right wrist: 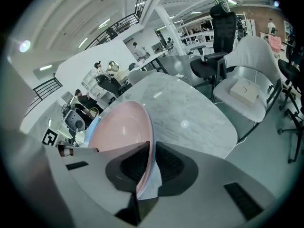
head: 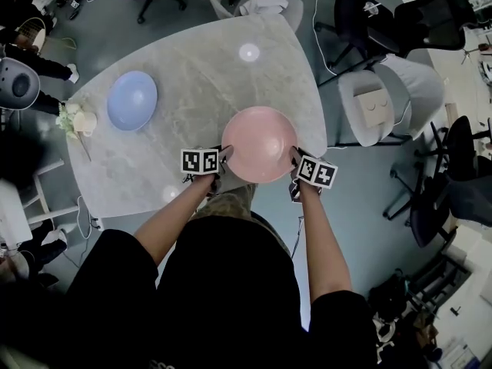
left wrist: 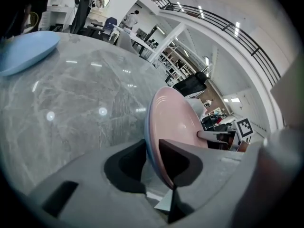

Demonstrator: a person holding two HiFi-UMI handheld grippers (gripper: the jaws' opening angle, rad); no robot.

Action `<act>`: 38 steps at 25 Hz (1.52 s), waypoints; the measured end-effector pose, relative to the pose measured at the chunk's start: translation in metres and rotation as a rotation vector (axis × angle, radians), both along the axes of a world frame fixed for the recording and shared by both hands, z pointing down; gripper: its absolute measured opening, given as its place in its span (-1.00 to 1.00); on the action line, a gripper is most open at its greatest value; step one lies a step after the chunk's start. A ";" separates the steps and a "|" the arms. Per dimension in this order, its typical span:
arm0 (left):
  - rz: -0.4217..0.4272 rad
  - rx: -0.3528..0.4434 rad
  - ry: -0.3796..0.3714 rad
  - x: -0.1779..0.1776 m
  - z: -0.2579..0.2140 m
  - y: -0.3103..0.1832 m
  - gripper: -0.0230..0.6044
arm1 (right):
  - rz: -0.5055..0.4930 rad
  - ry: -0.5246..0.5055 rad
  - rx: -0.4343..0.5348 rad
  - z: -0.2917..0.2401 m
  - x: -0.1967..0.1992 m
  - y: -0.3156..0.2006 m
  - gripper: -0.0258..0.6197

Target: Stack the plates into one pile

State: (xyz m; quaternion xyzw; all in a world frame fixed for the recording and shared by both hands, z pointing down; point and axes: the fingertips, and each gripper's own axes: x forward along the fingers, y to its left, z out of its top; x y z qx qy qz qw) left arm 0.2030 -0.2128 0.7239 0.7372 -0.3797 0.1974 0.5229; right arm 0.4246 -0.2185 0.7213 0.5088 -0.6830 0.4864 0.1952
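A pink plate point(head: 259, 143) hangs over the near edge of the marble table point(head: 200, 68), held by its two opposite rims. My left gripper point(head: 223, 158) is shut on the plate's left rim, and the rim point(left wrist: 173, 122) runs between its jaws point(left wrist: 152, 148). My right gripper point(head: 294, 160) is shut on the right rim, with the plate's edge point(right wrist: 121, 125) pinched between its pads point(right wrist: 152, 151). A blue plate point(head: 131, 100) lies flat at the table's left side, well apart from both grippers, and it also shows in the left gripper view point(left wrist: 26, 51).
A small white flower bunch point(head: 77, 119) sits at the table's left edge beside the blue plate. A grey padded chair point(head: 384, 102) with a box on it stands right of the table. Black office chairs point(head: 430, 21) stand beyond it.
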 end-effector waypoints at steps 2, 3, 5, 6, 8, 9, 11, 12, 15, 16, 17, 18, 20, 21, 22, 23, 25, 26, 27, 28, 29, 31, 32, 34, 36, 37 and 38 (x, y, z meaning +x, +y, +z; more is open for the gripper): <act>-0.004 0.016 -0.008 -0.007 -0.010 0.013 -0.63 | 0.000 -0.009 0.012 -0.008 -0.007 0.013 -0.79; -0.006 0.025 -0.010 -0.010 -0.016 0.020 -0.63 | 0.000 -0.012 0.017 -0.011 -0.010 0.020 -0.78; -0.016 0.032 -0.010 -0.019 -0.024 0.035 -0.63 | -0.004 -0.021 0.029 -0.017 -0.019 0.035 -0.78; -0.024 0.030 -0.012 -0.026 -0.027 0.044 -0.64 | -0.008 -0.026 0.035 -0.019 -0.026 0.043 -0.78; -0.046 0.026 -0.016 -0.042 -0.033 0.065 -0.64 | -0.018 -0.039 0.045 -0.023 -0.041 0.061 -0.78; -0.058 0.028 -0.016 -0.049 -0.035 0.072 -0.64 | -0.026 -0.045 0.050 -0.025 -0.049 0.067 -0.79; -0.089 0.035 -0.013 -0.061 -0.040 0.080 -0.65 | -0.048 -0.055 0.054 -0.027 -0.060 0.073 -0.78; -0.110 0.036 -0.011 -0.067 -0.042 0.083 -0.66 | -0.058 -0.061 0.051 -0.026 -0.065 0.076 -0.78; -0.178 0.031 -0.009 -0.085 -0.045 0.098 -0.69 | -0.078 -0.073 0.036 -0.024 -0.083 0.088 -0.78; -0.195 0.028 -0.008 -0.092 -0.045 0.104 -0.69 | -0.086 -0.072 0.032 -0.024 -0.091 0.091 -0.79; -0.208 0.026 -0.008 -0.100 -0.046 0.108 -0.69 | -0.095 -0.071 0.031 -0.025 -0.099 0.092 -0.78; -0.219 0.025 -0.008 -0.109 -0.048 0.111 -0.69 | -0.106 -0.068 0.030 -0.027 -0.108 0.092 -0.78; -0.245 0.028 -0.003 -0.128 -0.051 0.112 -0.69 | -0.138 -0.063 0.028 -0.030 -0.127 0.089 -0.78; -0.265 0.031 0.003 -0.137 -0.052 0.112 -0.69 | -0.160 -0.059 0.026 -0.031 -0.136 0.087 -0.78; -0.286 0.034 0.010 -0.145 -0.052 0.114 -0.69 | -0.183 -0.054 0.025 -0.032 -0.145 0.085 -0.78; -0.303 0.035 0.016 -0.154 -0.053 0.116 -0.69 | -0.205 -0.049 0.023 -0.033 -0.154 0.083 -0.78; -0.331 0.031 0.022 -0.174 -0.054 0.119 -0.69 | -0.238 -0.039 0.018 -0.036 -0.175 0.079 -0.78; -0.345 0.027 0.023 -0.185 -0.055 0.118 -0.69 | -0.254 -0.034 0.016 -0.038 -0.186 0.075 -0.78; -0.362 0.024 0.023 -0.196 -0.056 0.117 -0.69 | -0.269 -0.030 0.013 -0.040 -0.199 0.070 -0.78; -0.378 0.021 0.022 -0.208 -0.057 0.115 -0.69 | -0.284 -0.027 0.010 -0.041 -0.211 0.066 -0.78; -0.395 0.021 0.020 -0.221 -0.058 0.113 -0.69 | -0.297 -0.024 0.007 -0.041 -0.224 0.062 -0.78; -0.425 0.024 0.017 -0.248 -0.059 0.112 -0.70 | -0.314 -0.017 0.001 -0.040 -0.252 0.058 -0.78; -0.436 0.025 0.017 -0.262 -0.059 0.113 -0.70 | -0.320 -0.013 -0.001 -0.039 -0.267 0.058 -0.78; -0.454 0.025 0.022 -0.293 -0.060 0.117 -0.70 | -0.335 -0.013 -0.004 -0.041 -0.298 0.058 -0.78; -0.470 0.020 0.032 -0.321 -0.060 0.118 -0.70 | -0.356 -0.016 -0.007 -0.043 -0.327 0.054 -0.78; -0.474 0.020 0.036 -0.332 -0.061 0.116 -0.70 | -0.366 -0.013 -0.009 -0.044 -0.338 0.052 -0.78; -0.474 0.024 0.039 -0.342 -0.061 0.114 -0.70 | -0.373 -0.007 -0.010 -0.045 -0.349 0.050 -0.78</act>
